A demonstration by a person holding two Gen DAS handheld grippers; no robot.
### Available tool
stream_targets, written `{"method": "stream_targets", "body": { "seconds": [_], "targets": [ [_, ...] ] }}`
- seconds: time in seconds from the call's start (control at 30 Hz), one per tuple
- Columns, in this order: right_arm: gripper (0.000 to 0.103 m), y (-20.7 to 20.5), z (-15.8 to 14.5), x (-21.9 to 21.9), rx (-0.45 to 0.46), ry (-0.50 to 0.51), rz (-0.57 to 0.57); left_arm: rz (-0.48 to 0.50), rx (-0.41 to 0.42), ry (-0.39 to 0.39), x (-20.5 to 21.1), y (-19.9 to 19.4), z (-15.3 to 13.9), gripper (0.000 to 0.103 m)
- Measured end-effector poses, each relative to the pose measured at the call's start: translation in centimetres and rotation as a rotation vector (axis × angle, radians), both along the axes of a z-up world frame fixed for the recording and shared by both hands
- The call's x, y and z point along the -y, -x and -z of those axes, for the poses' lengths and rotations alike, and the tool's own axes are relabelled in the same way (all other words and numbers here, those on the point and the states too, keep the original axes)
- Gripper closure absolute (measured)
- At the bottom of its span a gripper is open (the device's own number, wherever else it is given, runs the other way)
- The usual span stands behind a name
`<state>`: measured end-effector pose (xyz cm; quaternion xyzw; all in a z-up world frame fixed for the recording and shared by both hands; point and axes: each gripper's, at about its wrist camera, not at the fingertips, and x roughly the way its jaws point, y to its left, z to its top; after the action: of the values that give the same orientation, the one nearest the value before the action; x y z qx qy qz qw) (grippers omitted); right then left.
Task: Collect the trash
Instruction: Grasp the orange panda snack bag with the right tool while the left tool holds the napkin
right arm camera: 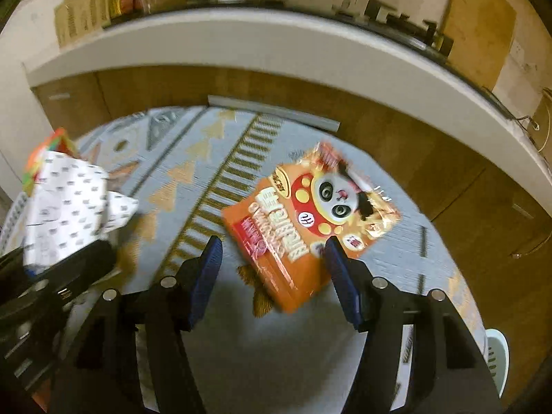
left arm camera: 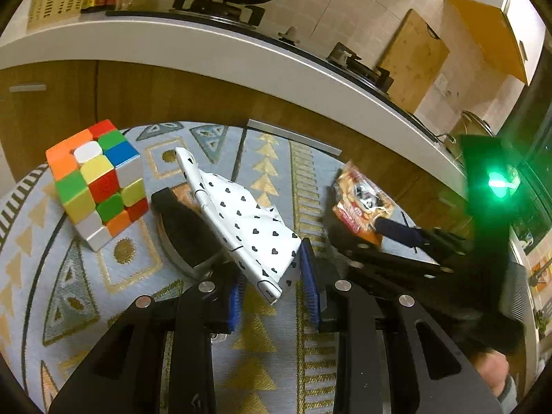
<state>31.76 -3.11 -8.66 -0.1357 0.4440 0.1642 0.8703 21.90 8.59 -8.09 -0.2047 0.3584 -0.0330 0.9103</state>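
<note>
Left gripper (left arm camera: 272, 289) fingers clamped on white heart-print wrapper (left arm camera: 241, 220), long axis running up-left from fingers, far tip near puzzle cube (left arm camera: 96, 183). Right gripper (right arm camera: 272, 276) fingers spread apart, orange panda snack packet (right arm camera: 310, 220) lying on table (right arm camera: 220, 345) between them, tilted, long axis toward upper right. Packet lettering upside down, blurry, couldn't read. Wrapper's lower end had tiny print, illegible
</note>
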Motion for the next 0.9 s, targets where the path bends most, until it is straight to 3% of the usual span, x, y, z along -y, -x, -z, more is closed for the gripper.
{"method": "stream_targets", "body": {
  "seconds": [0.07, 0.23, 0.53, 0.9],
  "targets": [
    [0.045, -0.7, 0.0, 0.4, -0.013, -0.037, 0.018, 0.003, 0.009, 0.000, 0.1, 0.0, -0.2, 0.076],
    [0.093, -1.0, -0.2, 1.0, -0.017, -0.061, 0.042, 0.022, 0.008, -0.008, 0.8, -0.1, -0.2, 0.075],
    [0.098, 2.0, -4.1, 5.1, 0.016, -0.222, 0.080, 0.051, 0.056, -0.059, 2.1, 0.6, -1.0, 0.075],
    [0.102, 9.2, -10.3, 13.2, 0.108, -0.314, 0.145, 0.217, 0.149, -0.073, 8.4, 3.1, -4.5, 0.075]
  ]
}}
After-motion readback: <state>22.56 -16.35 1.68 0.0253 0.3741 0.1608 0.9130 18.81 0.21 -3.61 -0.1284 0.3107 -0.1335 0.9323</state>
